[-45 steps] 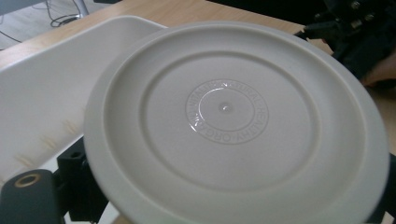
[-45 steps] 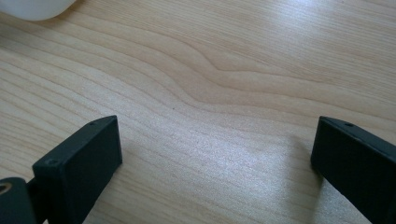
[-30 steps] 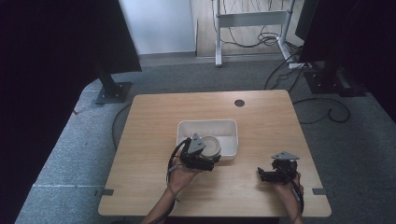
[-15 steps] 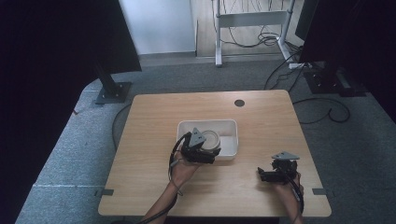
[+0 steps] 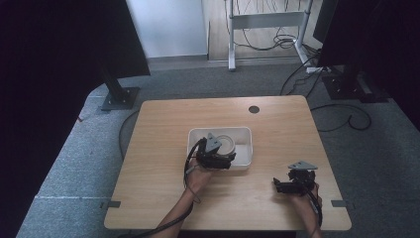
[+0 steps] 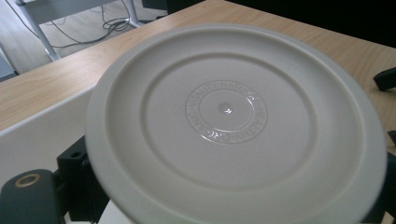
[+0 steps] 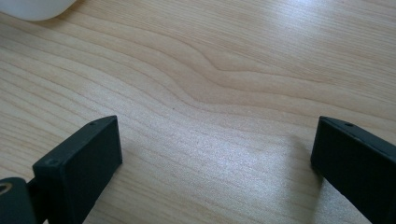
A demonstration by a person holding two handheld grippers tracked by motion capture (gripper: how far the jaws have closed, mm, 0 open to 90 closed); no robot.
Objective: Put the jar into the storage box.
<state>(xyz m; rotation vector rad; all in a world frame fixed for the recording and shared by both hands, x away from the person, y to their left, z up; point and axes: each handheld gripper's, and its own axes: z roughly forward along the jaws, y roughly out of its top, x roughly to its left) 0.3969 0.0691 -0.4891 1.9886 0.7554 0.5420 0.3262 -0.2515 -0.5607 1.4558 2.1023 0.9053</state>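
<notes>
Right, the round white lid [image 6: 233, 121] sits front and centre in the left gripper view, a shallow moulded disc with raised rings and embossed lettering around its middle. From the high view the same lid [image 5: 228, 146] hangs over the left part of the white bin [image 5: 245, 135], which sits mid-table. The left gripper [image 5: 218, 159] has it by the near rim, jaws pinched on the edge (one black jaw peeks out beneath the disc at lower left in the gripper view), and the lid looks held slightly tilted.

My read on handling: thin plastic, so light, a bit flexible, and smooth enough to slide in the pinch. The rim is the sensible place to grip, since the raised lip gives the jaws something to bite; the flat middle offers nothing. Whether it touches the bin yet, I cannot tell.

Over on the other side, the right gripper [image 5: 289, 186] rests low near the front right of the wooden table [image 5: 163, 124], well apart from the bin. In its own view the right gripper [image 7: 215, 154] has its jaws spread wide over bare wood grain, holding nothing, with a corner of the bin just visible at top left.
</notes>
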